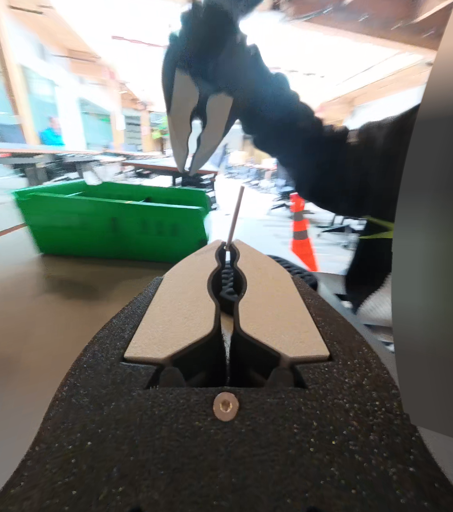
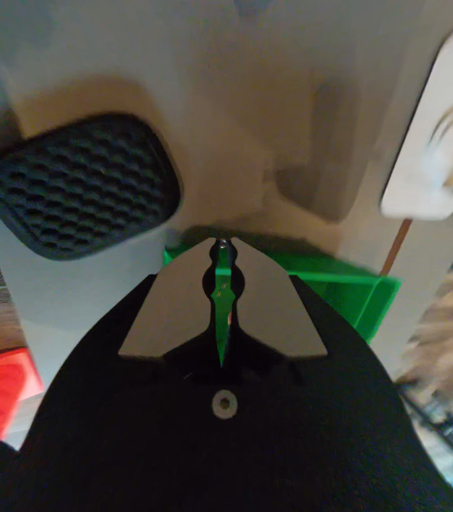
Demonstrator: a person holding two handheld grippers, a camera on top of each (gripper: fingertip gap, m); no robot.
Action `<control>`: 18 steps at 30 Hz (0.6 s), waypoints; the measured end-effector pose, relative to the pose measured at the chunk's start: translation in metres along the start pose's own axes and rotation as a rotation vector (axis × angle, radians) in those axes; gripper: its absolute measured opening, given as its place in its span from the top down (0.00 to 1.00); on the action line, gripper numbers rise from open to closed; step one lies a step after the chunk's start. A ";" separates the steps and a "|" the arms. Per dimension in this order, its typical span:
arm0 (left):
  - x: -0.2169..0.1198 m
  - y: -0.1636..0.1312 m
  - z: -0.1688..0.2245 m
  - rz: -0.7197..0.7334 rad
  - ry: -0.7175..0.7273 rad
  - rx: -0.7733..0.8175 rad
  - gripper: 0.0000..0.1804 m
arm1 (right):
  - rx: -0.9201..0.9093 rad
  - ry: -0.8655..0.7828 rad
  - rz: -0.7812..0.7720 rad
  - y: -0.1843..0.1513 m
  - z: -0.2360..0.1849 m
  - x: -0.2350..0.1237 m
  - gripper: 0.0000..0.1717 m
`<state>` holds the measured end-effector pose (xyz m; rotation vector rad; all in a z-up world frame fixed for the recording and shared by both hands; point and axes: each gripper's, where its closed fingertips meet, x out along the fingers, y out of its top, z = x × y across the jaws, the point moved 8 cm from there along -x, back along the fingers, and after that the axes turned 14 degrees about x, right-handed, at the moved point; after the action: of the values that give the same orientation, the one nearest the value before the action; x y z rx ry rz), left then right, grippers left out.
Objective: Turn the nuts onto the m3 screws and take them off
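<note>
In the left wrist view my left gripper point(image 1: 228, 245) is shut on the base of a long thin screw point(image 1: 235, 216), which stands up and leans slightly right from the fingertips. My right gripper point(image 1: 186, 171) hangs point-down above and left of the screw's top end, apart from it, with its tips nearly together. In the right wrist view my right gripper point(image 2: 223, 241) pinches a small shiny nut point(image 2: 223, 244) at its very tips. The screw does not show in that view.
A green bin point(image 1: 109, 221) stands on the grey-brown table point(image 1: 26, 318) behind and left of my left gripper; it also shows under my right gripper point(image 2: 358, 299). A black honeycomb pad point(image 2: 78, 185) lies on the table. An orange cone point(image 1: 301, 235) stands beyond.
</note>
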<state>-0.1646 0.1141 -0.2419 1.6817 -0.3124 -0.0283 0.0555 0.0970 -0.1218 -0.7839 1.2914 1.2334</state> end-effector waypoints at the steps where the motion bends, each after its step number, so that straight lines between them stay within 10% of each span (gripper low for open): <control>1: 0.000 -0.001 0.000 -0.018 0.022 0.007 0.99 | 0.070 -0.013 -0.037 -0.018 0.008 0.004 0.98; 9: -0.002 -0.002 0.004 -0.074 0.026 0.012 0.99 | 0.458 -0.037 -0.216 -0.129 0.036 0.063 0.98; 18: -0.013 0.004 0.007 -0.082 0.016 0.006 0.99 | 0.586 -0.011 -0.263 -0.156 0.044 0.120 0.97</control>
<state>-0.1788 0.1098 -0.2409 1.6995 -0.2312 -0.0748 0.1985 0.1294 -0.2605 -0.4949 1.3931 0.5976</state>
